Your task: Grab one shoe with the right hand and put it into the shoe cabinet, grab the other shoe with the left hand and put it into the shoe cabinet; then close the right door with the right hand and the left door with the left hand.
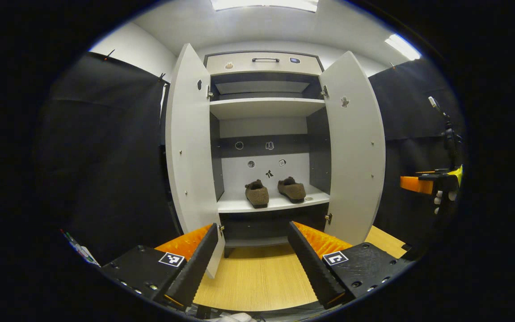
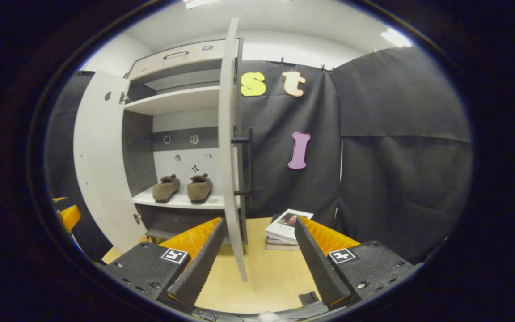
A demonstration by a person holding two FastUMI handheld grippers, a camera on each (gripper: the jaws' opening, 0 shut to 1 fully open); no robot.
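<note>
Two brown shoes, one on the left and one on the right, sit side by side on the cabinet's lower shelf. Both doors stand wide open: the left door and the right door. My left gripper is open and empty, facing the cabinet from a short way back. My right gripper is open and empty, with the right door's edge between its fingers, nothing touching. The right gripper also appears at far right in the left gripper view.
A black bar handle runs down the right door's outer face. A small stack of books lies on the wooden floor just right of that door. Black cloth walls flank the cabinet. A drawer tops the cabinet.
</note>
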